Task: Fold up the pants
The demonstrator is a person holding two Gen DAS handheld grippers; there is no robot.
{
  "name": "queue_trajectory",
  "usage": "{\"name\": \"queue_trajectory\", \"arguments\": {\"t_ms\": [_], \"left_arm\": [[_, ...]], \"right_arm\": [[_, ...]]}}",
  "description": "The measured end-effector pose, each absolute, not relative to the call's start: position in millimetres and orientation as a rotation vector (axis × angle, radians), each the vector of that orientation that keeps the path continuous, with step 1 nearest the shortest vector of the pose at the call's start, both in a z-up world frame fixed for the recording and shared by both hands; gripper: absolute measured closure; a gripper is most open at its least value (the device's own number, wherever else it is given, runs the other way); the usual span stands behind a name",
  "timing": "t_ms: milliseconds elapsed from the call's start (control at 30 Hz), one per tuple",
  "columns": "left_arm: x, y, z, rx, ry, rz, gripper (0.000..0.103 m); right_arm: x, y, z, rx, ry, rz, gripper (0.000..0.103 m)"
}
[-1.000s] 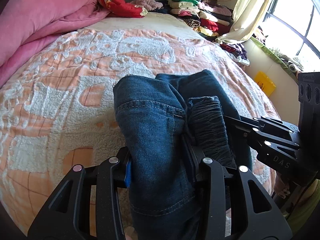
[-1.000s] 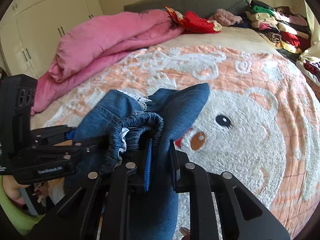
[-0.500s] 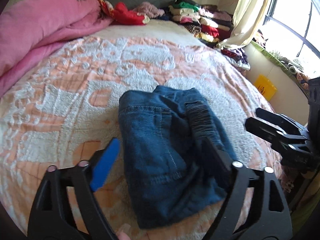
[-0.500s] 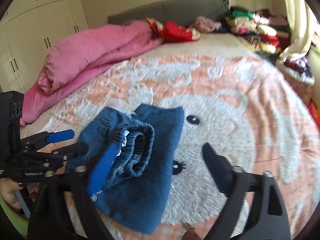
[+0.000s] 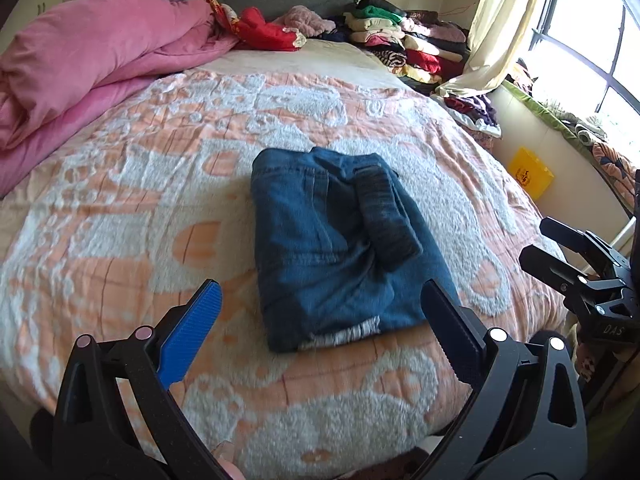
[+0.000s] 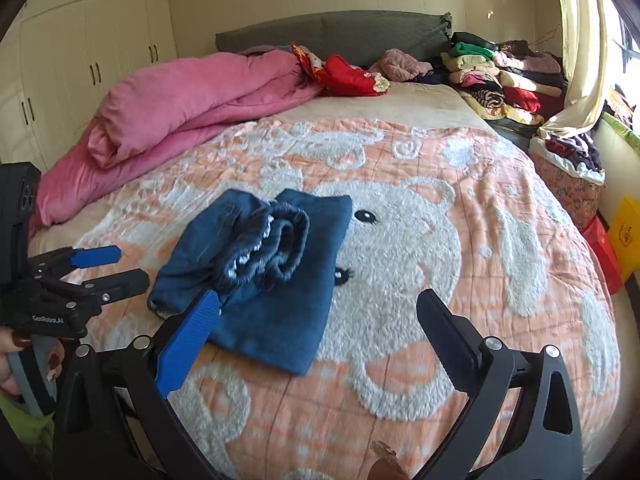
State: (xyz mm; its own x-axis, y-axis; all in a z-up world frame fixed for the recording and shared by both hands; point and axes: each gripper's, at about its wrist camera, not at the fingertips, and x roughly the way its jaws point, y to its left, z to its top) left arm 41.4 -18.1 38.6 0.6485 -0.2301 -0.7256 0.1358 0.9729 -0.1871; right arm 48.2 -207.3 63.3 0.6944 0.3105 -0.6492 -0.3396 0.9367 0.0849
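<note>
Setting: a bed covered by an orange and white fleecy blanket (image 5: 120, 184) with a cartoon animal face.
Pants: blue denim pants (image 5: 332, 248) lie folded into a compact rectangle on the blanket, near the middle of the bed and toward its near edge. In the right wrist view the bundle (image 6: 272, 264) sits just left of the cartoon face's eyes.
Waistband: a dark gathered elastic waistband (image 5: 386, 216) rests on top of the bundle, on its right half; from the right wrist view it curls into a loop.
Left gripper: the left gripper (image 5: 320, 320) hovers over the near edge of the pants with its jaws still opening, spread wide; no cloth is pinched between them and the pads touch nothing.
Right gripper: the right gripper (image 6: 316, 328) is at the near right of the bundle, jaws also opening and wide apart, gripping nothing.
Hand: a person's hand (image 6: 10, 356) holds the left gripper's handle at the far left edge.
Far left: a rolled pink duvet (image 5: 80, 72).
Far right: stacks of folded clothes (image 5: 408, 44) by a curtain (image 5: 496, 28) and window.
</note>
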Motion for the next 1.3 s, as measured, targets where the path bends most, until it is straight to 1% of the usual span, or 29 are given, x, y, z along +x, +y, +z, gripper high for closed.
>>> {"name": "queue_trajectory", "arguments": {"t_ms": [333, 1300], "left_arm": [[27.7, -16.3, 37.8, -0.126, 0.849, -0.193, 0.01], [24.3, -16.0, 42.3, -0.105, 0.867, -0.13, 0.01]], "right_arm": [[39.4, -200.4, 64.5, -0.042, 0.724, 0.363, 0.005], [32.6, -205.6, 62.2, -0.039, 0.745, 0.323, 0.005]]}}
